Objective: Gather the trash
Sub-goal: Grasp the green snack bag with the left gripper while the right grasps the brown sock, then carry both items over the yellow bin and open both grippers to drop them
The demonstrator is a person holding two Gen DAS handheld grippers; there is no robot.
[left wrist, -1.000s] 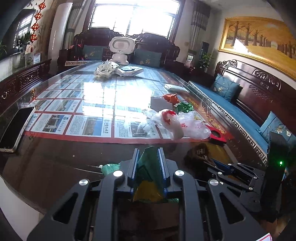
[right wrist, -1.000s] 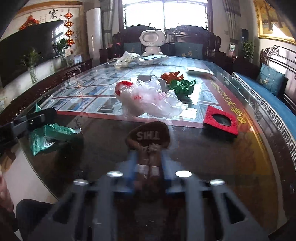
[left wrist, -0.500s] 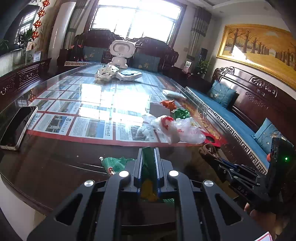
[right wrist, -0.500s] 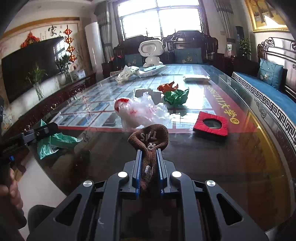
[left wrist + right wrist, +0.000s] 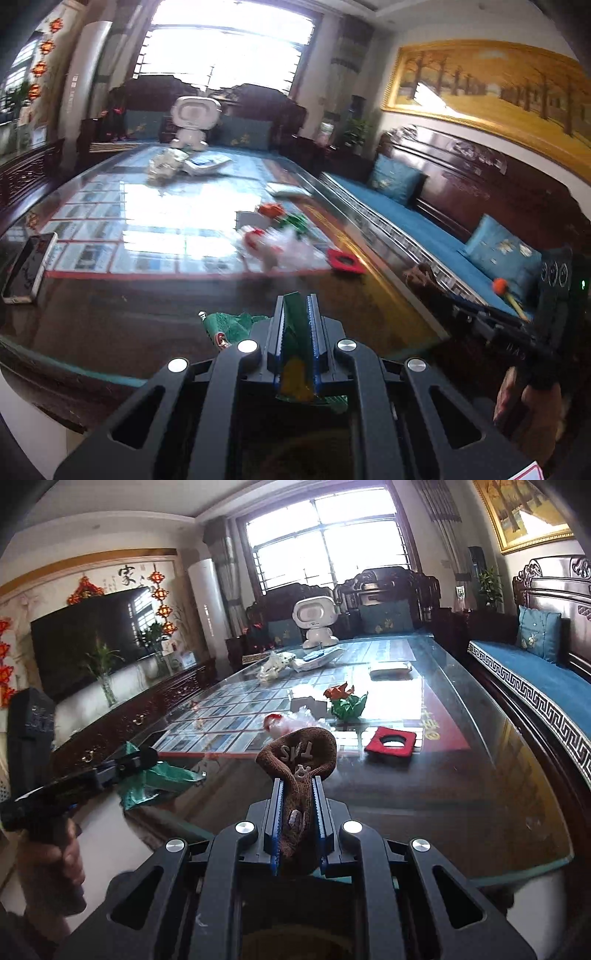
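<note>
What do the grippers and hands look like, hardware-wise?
Both grippers, left and right, match: matte black angular linkage arms with cutouts, silver round pivot bolts, blue ridged finger pads. Black handle body with a green LED. Bare hands, no sleeves or cables visible.

On the glass-topped table (image 5: pixel 461 768), the crumpled plastic bag (image 5: pixel 295 722) lies near the middle, with two folded paper scraps (image 5: pixel 345 699) just behind it and a square coaster (image 5: pixel 391 742) to its right. A phone (image 5: pixel 27 267) rests at the table's left edge. At the far end stands a toy robot (image 5: pixel 316 622), crumpled wrappers (image 5: pixel 273 666) before it. A cushioned bench (image 5: pixel 535 679) runs along the table's right side; a television (image 5: pixel 85 638) stands to the left.
</note>
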